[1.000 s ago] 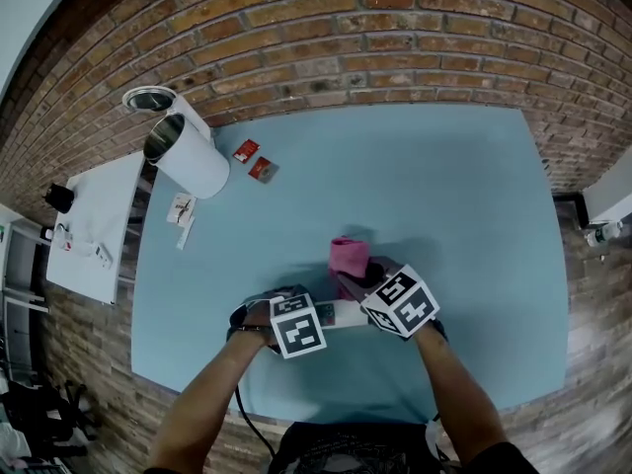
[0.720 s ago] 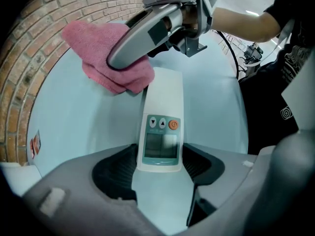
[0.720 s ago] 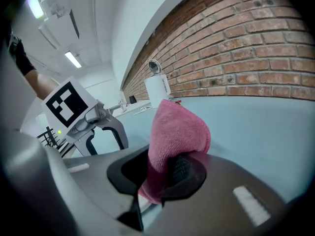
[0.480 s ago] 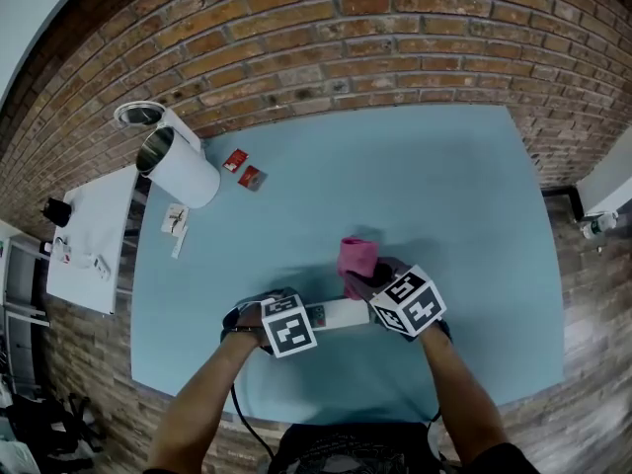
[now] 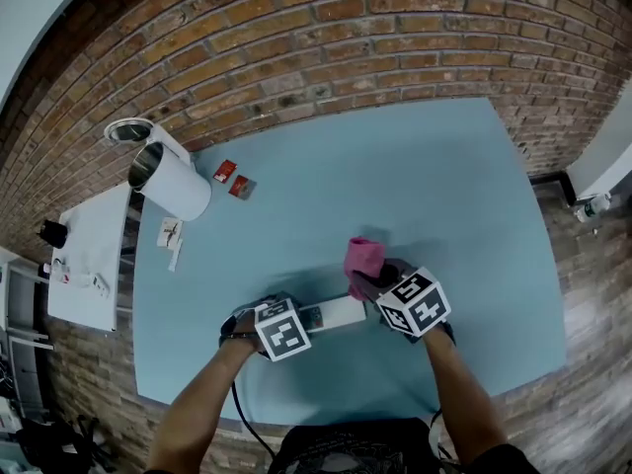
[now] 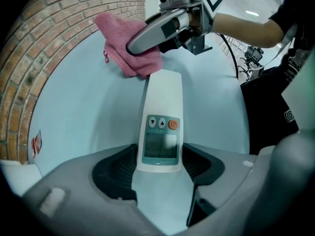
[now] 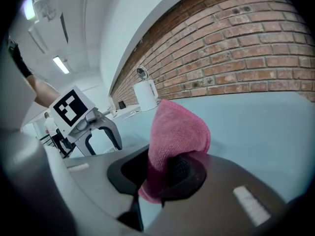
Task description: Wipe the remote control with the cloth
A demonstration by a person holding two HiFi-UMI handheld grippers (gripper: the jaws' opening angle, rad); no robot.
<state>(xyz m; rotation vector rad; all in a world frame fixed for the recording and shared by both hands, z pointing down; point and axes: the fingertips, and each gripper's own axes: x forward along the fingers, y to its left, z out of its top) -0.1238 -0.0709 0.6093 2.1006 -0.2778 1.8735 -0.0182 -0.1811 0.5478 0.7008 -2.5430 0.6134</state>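
A white remote control (image 5: 336, 313) with a small screen and an orange button lies on the blue table (image 5: 454, 196). My left gripper (image 5: 281, 326) stands over its near end, pointing down. In the left gripper view (image 6: 160, 166) both pads press the sides of the remote control (image 6: 162, 107). My right gripper (image 5: 375, 284) is shut on a folded pink cloth (image 5: 362, 257). That cloth (image 6: 123, 43) rests at the remote's far end, under the right gripper's finger. In the right gripper view (image 7: 165, 173) the cloth (image 7: 177, 127) sticks up from between the jaws.
A white cylindrical container (image 5: 170, 181) lies tipped at the table's back left, with two small red packets (image 5: 233, 179) beside it and paper sachets (image 5: 170, 235) nearer. A white side table (image 5: 89, 255) stands left. A brick wall (image 5: 326, 38) runs behind.
My right gripper has slid the pink cloth to the right, away from the left gripper and toward the remote's far end. The left gripper and the remote have kept still.
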